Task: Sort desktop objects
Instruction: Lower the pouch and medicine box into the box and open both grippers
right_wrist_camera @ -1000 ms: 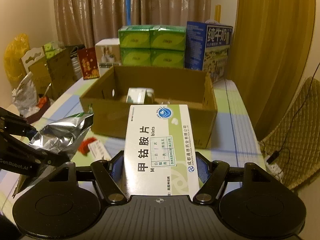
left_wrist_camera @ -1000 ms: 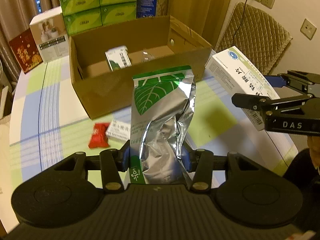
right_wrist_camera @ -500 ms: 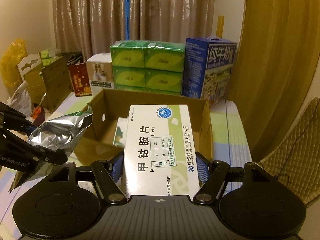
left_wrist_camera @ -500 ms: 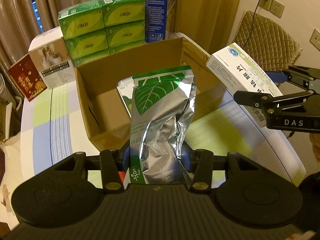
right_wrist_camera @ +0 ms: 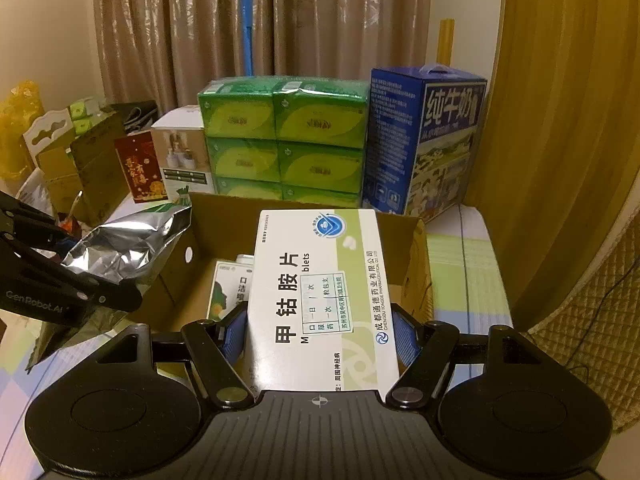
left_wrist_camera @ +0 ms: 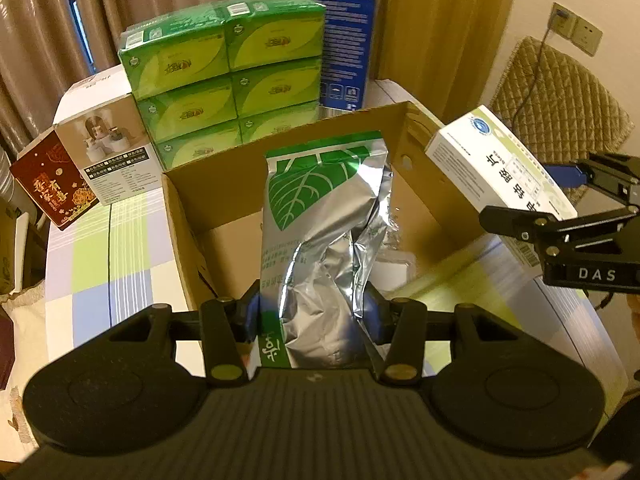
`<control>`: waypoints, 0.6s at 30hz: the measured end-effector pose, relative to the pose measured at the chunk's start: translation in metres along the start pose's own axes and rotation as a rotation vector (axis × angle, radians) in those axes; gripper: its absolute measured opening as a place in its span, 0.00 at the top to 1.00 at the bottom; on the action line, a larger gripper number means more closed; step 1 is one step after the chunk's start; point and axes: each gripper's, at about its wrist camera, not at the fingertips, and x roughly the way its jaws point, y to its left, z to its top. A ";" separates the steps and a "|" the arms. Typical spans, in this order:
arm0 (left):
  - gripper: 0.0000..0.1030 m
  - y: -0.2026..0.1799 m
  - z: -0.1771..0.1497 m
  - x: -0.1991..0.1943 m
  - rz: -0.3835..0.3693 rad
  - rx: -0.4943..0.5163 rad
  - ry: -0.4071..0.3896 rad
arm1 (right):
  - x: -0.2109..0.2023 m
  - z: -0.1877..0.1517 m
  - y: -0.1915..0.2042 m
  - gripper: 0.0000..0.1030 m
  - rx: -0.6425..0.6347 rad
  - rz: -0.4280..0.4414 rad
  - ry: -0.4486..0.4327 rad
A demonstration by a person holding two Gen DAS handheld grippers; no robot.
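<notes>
Left gripper (left_wrist_camera: 312, 312): your fingers are clamped on the silver-green foil pouch (left_wrist_camera: 320, 240), closed to pouch width; pouch stands upright at frame centre, in front of the open cardboard box (left_wrist_camera: 180, 208).
Right gripper (right_wrist_camera: 318, 332): your blue pads (right_wrist_camera: 232, 334) pinch the white medicine box (right_wrist_camera: 320, 300) by both sides, label up, centre of the right wrist frame, over the carton's opening.
Cross view: the medicine box also shows at the right edge of the left wrist frame; the pouch shows at left in the right wrist frame.
Carton contents: a small green-white box (right_wrist_camera: 228, 292) lies on the floor, partly hidden.
Background: stacked green tissue packs (right_wrist_camera: 280, 140) upper centre, blue milk carton (right_wrist_camera: 424, 144) upper right, behind the carton.
Surface: checked tablecloth (left_wrist_camera: 100, 248), lower left.
</notes>
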 end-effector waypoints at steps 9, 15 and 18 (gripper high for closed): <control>0.58 0.014 0.009 0.026 0.013 -0.015 0.010 | 0.028 0.009 -0.003 0.34 0.007 -0.002 0.015; 0.58 0.023 0.012 0.039 0.015 -0.037 0.011 | 0.043 0.012 -0.005 0.34 0.010 -0.007 0.027; 0.58 0.027 0.014 0.044 0.022 -0.038 0.012 | 0.048 0.014 -0.007 0.34 0.009 -0.011 0.029</control>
